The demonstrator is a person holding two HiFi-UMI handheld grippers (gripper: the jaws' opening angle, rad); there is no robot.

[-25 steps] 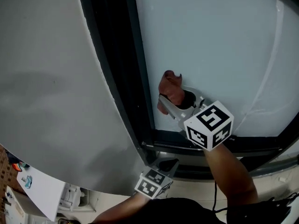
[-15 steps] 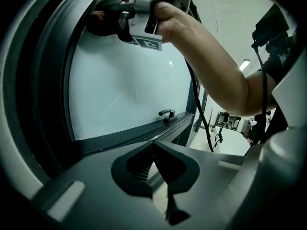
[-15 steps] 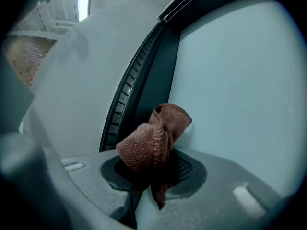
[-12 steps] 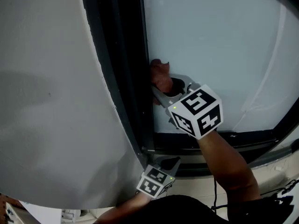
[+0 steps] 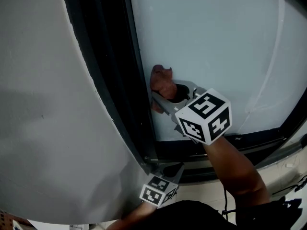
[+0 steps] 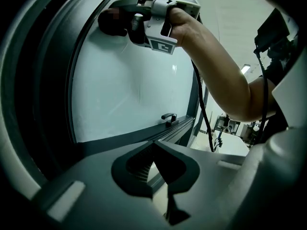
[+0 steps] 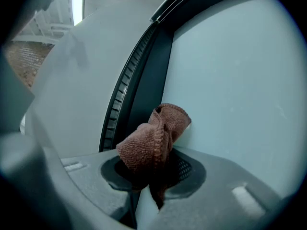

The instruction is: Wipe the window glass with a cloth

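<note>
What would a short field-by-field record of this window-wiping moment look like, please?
right gripper: shut on the brown cloth
cloth position: pressed against the window glass, close to the dark frame at the pane's left edge
left gripper: shut, nothing in it, held low by the bottom corner of the frame
wall: plain grey, left of the frame
handle: small and dark, on the lower rail of the frame
</note>
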